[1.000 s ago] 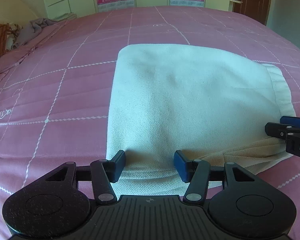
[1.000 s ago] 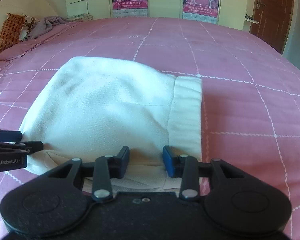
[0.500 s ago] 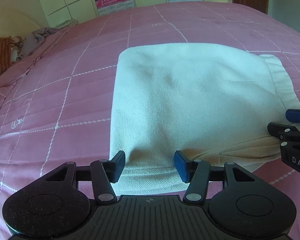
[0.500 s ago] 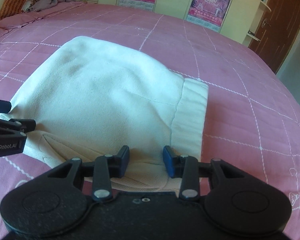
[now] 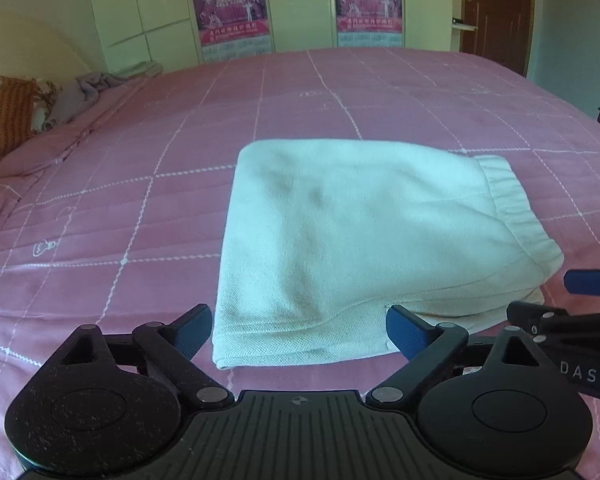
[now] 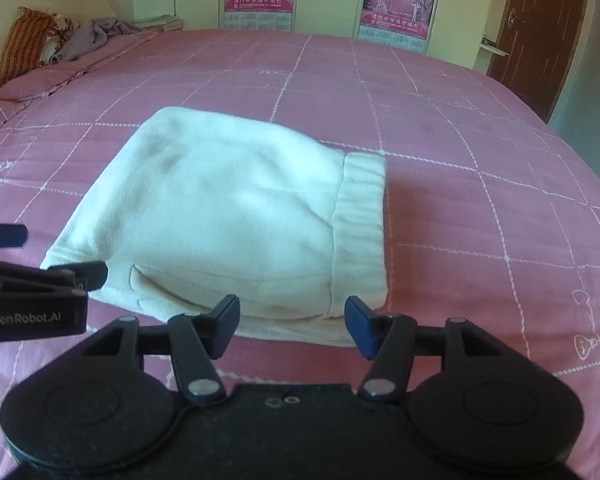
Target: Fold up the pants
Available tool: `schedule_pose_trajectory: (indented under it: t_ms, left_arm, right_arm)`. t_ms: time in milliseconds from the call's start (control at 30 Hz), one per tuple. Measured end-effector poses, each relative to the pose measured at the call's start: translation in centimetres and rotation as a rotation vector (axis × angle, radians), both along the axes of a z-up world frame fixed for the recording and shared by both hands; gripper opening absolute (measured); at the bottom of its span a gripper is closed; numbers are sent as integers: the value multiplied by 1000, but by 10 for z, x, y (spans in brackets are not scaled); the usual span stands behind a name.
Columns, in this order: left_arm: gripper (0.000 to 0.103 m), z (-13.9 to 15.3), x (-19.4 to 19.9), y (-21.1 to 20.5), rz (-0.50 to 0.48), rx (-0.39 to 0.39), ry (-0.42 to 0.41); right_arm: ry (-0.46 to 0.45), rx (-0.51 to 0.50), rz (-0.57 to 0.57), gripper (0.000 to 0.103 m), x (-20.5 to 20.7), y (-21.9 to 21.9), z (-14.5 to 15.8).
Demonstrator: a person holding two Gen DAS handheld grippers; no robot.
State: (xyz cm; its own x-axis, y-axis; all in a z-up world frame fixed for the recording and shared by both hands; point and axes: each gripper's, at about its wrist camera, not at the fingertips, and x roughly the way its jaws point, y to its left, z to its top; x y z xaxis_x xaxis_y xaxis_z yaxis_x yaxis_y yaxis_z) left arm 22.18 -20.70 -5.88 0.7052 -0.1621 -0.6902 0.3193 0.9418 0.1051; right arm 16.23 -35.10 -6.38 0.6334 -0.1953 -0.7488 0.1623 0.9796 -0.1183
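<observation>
The white pants [image 5: 372,232] lie folded into a thick rectangle on the pink checked bedspread [image 5: 100,240], with the ribbed waistband [image 5: 516,208] at the right. My left gripper [image 5: 300,330] hovers just before the near left corner, its jaws opening wide; the cloth's edge shows between the blue pads untouched. My right gripper [image 6: 294,324] hangs at the near edge below the waistband [image 6: 360,216], jaws opening, nothing pressed between them. In each wrist view the other gripper shows at the side: the right gripper [image 5: 572,300] and the left gripper [image 6: 40,254].
An orange pillow [image 5: 10,116] and a crumpled grey blanket [image 5: 80,92] lie at the bed's far left. Cream wardrobe doors with two magenta posters [image 5: 228,8] stand behind the bed. A brown door [image 5: 496,12] is at the far right.
Both grippers have let go of the pants' near edge, widened their jaws and drawn back and up. The pants now lie flat, with more of the room showing.
</observation>
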Motion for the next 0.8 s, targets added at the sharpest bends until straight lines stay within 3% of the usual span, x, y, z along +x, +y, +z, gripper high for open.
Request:
schedule_pose_trajectory:
  t_ms: [100, 167, 233, 367, 400, 567, 633, 800]
  left_arm:
    - [103, 5, -4, -2, 9, 38, 17]
    - [103, 10, -8, 0, 12, 33, 49]
    - [103, 20, -19, 8, 7, 9, 33]
    - [103, 41, -41, 28, 31, -92, 38]
    - [103, 46, -47, 32, 33, -111, 37]
    - [103, 75, -80, 42, 44, -119, -6]
    - [103, 87, -94, 44, 39, -87, -22]
    - [103, 117, -142, 46, 93, 90, -219]
  right_arm:
    - [13, 24, -17, 60, -10, -2, -1]
    - [3, 71, -43, 64, -20, -7, 5]
    - [-18, 115, -55, 75, -33, -11, 13]
    - [-69, 174, -68, 86, -63, -16, 32]
    - [-71, 197, -67, 94, -69, -16, 35]
    - [-65, 321, -35, 100, -98, -13, 47]
    - [-69, 346, -24, 101, -108, -10, 53]
    - [-131, 399, -30, 103, -145, -6, 80]
